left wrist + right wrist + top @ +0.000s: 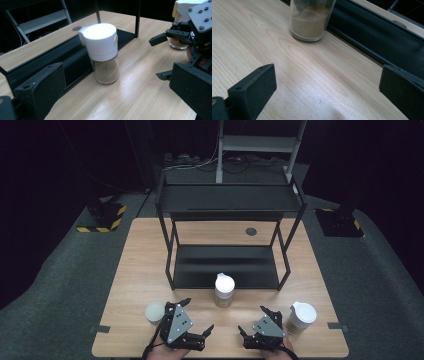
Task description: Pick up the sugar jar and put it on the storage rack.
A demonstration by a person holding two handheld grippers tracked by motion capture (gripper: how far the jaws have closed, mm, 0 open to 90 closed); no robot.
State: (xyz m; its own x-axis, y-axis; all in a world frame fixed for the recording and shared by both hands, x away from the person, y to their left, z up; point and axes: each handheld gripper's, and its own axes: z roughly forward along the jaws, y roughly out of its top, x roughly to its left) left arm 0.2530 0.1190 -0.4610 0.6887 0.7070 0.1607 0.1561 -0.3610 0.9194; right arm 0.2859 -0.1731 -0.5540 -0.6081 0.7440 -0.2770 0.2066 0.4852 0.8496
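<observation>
Holding both claws, left [196, 316] and right [252, 319], spread wide and empty, we judge nothing grasped yet: the spice jar [224, 290] stands on the bench [135, 270] (just before the shelf rack [227, 265]).

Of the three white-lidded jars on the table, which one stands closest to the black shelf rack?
The middle jar, holding brown powder, stands just in front of the rack's bottom shelf. The left jar and right jar sit nearer the table's front edge, beside the grippers.
</observation>
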